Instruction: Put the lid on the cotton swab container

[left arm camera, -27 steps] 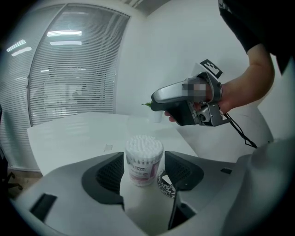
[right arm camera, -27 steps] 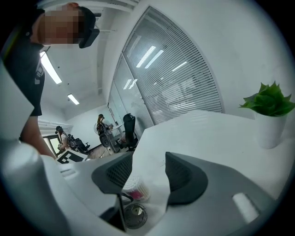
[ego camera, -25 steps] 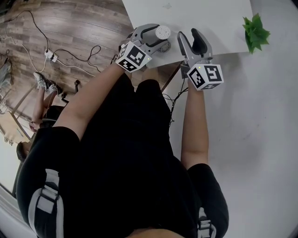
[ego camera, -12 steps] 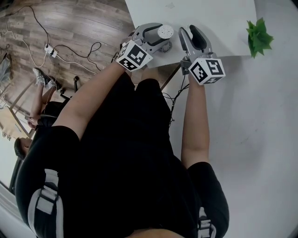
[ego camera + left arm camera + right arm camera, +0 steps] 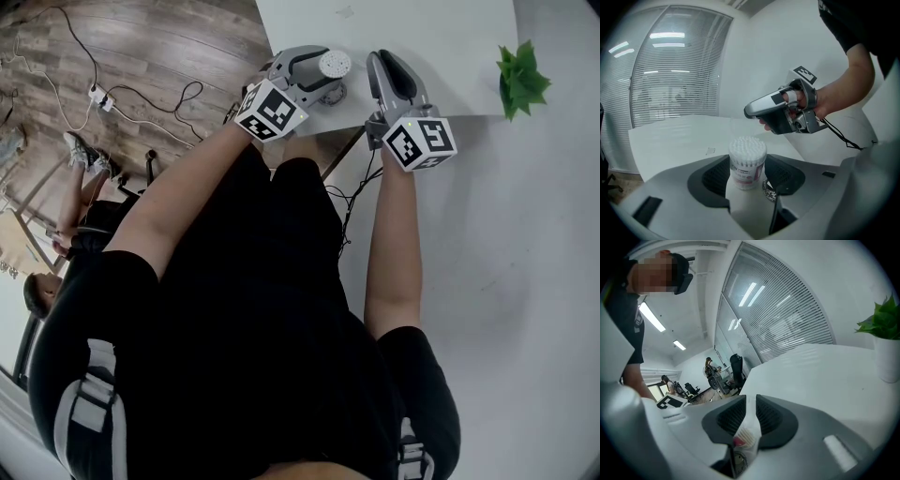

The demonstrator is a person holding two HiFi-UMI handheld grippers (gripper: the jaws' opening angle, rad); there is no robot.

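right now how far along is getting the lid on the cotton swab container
Done: the left hand-held gripper holds the cotton swab container upright, swabs uncovered. In hand: the right hand-held gripper has just been closing on a thin clear piece, apparently the lid. Left: setting it on top.

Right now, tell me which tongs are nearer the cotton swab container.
Left. The left tongs grip the cotton swab container; the right tongs, just closed on what looks like the lid, sit apart to its right.
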